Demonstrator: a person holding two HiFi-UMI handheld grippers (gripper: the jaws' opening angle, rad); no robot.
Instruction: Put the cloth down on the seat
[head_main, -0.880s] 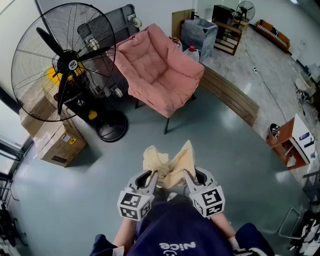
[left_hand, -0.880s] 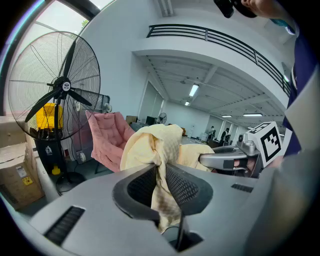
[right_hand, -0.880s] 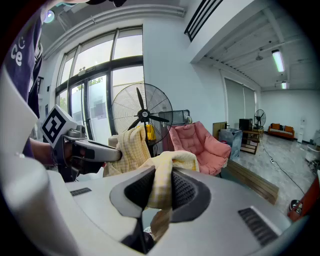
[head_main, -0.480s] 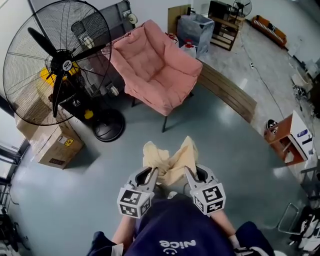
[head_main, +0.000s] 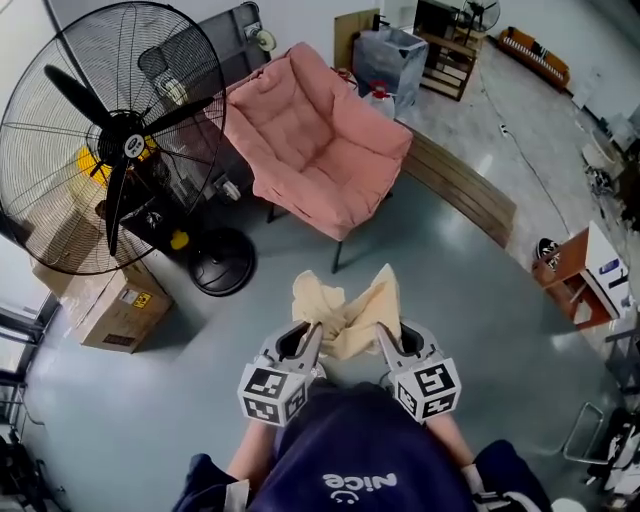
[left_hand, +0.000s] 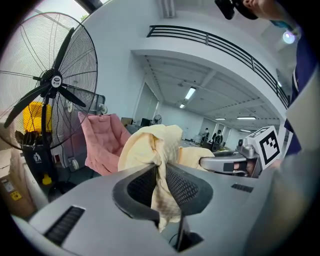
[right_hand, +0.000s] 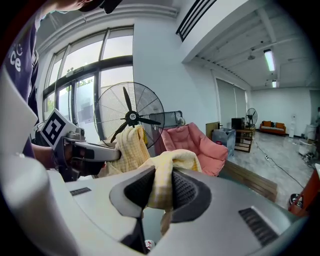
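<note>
The left gripper and right gripper are each clenching the yellow cloth, well apart from the pink chair, above a shirt reading "nice".

The grey floor is carrying a pink armchair. A pedestal fan is standing just beside it. A cardboard box is sitting near the fan's base, and a long wooden board is lying behind.
</note>
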